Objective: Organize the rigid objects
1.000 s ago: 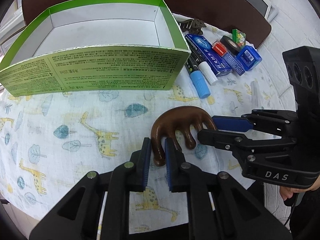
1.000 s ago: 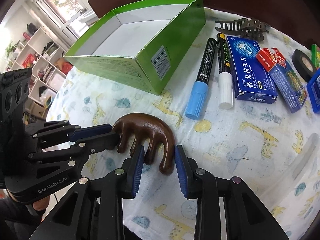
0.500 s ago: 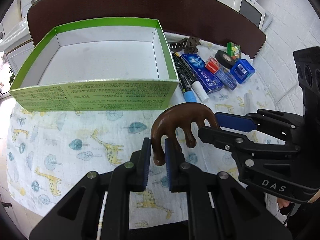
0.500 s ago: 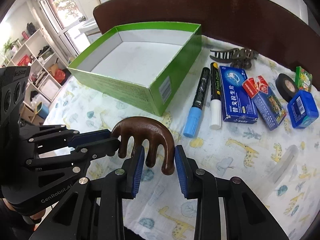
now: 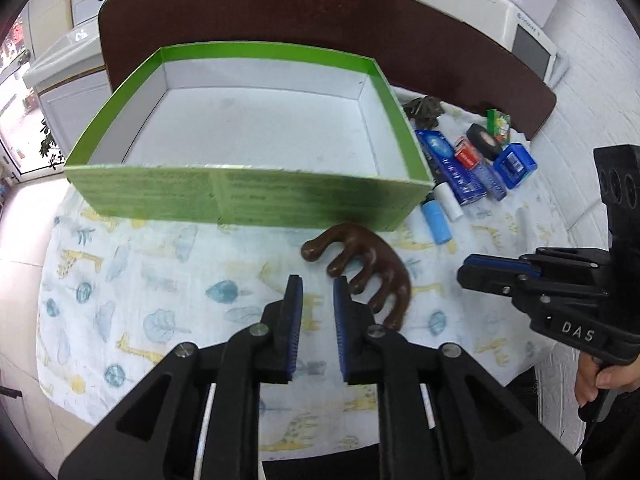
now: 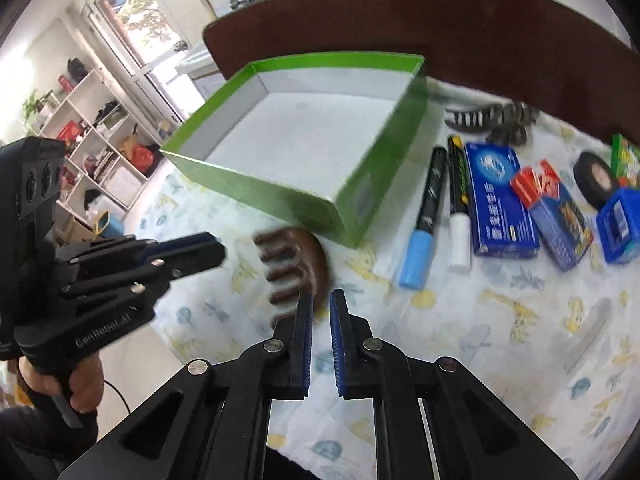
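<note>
Fingers of the left gripper (image 5: 317,282) stand a little apart with nothing between them; they have just been opening, and the brown wooden comb (image 5: 370,264) lies free on the cloth just beside the right one of the 2 fingers. On the right gripper (image 6: 320,299) the fingers have just been closing and now stand close together, with only a narrow gap and no object in it. In the right wrist view the comb (image 6: 298,266) is blurred; it lies with its teeth pointing to the left, just in front of the fingertips and close to the near corner of the green box (image 6: 352,168). This box is open at the top, white inside, and has nothing in it. It stands on a surface covered with a white cloth with giraffes (image 5: 160,304). Right of the box lie 2 markers (image 6: 424,220), one with a blue cap and one with a white cap, then a blue carton (image 6: 498,196), a roll of black tape (image 6: 596,178) and a small blue box (image 6: 618,224). A hand (image 6: 80,384) holds the handle of the left gripper.
</note>
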Action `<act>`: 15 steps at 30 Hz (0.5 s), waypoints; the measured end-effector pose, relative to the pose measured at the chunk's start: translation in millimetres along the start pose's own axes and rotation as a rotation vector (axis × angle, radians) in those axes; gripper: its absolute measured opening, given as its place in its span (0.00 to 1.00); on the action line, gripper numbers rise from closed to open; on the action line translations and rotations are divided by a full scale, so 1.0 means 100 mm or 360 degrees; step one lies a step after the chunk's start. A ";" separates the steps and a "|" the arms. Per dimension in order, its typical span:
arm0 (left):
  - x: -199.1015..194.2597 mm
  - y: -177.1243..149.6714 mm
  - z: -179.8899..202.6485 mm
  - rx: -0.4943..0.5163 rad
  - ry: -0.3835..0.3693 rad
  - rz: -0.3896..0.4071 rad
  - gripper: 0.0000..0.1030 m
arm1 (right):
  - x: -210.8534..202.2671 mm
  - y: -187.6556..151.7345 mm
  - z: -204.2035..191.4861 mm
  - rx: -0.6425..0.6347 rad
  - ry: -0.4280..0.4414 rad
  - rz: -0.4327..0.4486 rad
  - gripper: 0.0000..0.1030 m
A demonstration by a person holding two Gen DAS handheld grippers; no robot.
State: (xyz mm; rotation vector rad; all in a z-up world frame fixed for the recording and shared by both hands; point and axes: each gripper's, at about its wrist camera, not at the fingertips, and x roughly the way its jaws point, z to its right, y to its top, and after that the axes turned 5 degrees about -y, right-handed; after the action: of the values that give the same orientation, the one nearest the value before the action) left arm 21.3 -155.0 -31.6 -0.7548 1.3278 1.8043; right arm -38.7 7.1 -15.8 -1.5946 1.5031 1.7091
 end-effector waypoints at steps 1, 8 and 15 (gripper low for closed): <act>0.01 -0.02 -0.03 -0.0020 -0.0016 -0.0017 0.20 | 0.04 -0.04 0.04 0.0021 -0.0006 -0.0022 0.12; 0.10 -0.13 0.08 -0.0075 -0.0144 -0.0076 0.49 | 0.25 0.06 -0.01 0.0057 0.0148 -0.0046 0.12; 0.23 -0.22 0.16 -0.0028 -0.0154 -0.0159 0.49 | 0.63 0.23 -0.08 0.0063 0.0172 -0.0161 0.22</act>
State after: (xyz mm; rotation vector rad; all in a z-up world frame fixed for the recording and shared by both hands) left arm 27.0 -130.8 -57.5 -0.7213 1.1925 1.7532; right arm -72.8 -32.3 -59.1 -1.7363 1.4699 1.5517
